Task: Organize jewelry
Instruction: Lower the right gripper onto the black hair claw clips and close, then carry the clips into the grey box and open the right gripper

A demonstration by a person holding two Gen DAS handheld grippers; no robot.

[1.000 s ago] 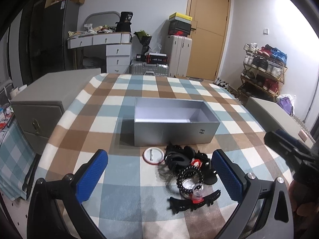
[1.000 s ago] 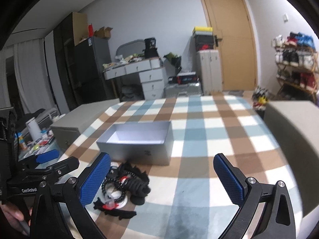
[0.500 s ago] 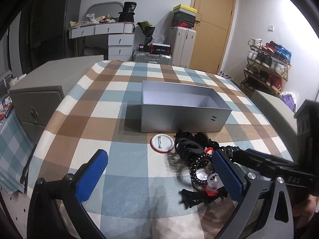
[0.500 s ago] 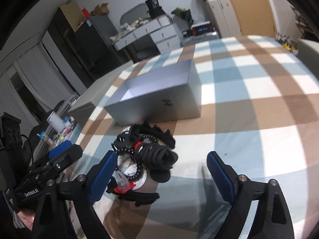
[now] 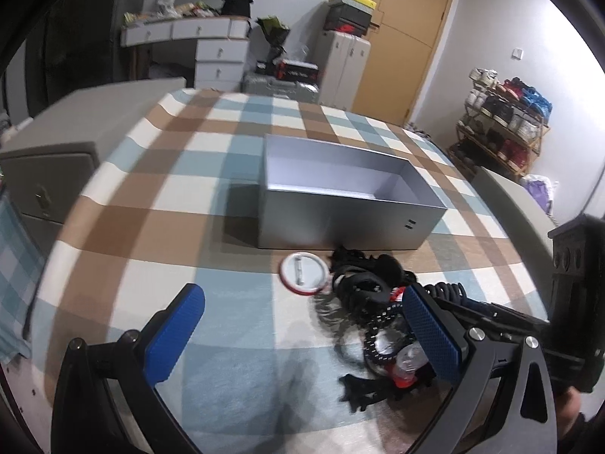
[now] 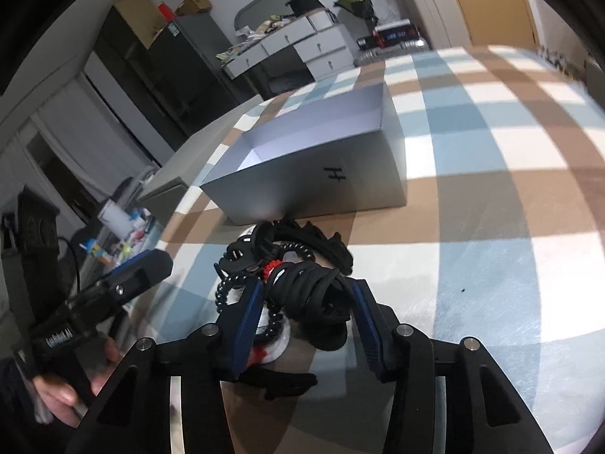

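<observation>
A pile of black hair ties, claw clips and a beaded bracelet (image 5: 372, 302) lies on the checked tablecloth in front of an open silver box (image 5: 340, 204). A round white badge (image 5: 302, 273) lies at the pile's left. My right gripper (image 6: 308, 304) is down on the pile, its blue pads closed in around a bundle of black hair ties (image 6: 310, 291). The box also shows in the right wrist view (image 6: 314, 174), beyond the pile. My left gripper (image 5: 302, 335) is open and empty, hovering just before the pile.
A grey cabinet (image 5: 56, 151) stands at the table's left edge. A second grey unit (image 5: 518, 204) stands at the right. A shoe rack (image 5: 503, 128), suitcases and a white drawer desk (image 5: 211, 49) line the far wall.
My right gripper has dropped onto the pile and narrowed its jaws around the black hair ties. My left gripper has edged closer to the table and stayed open.
</observation>
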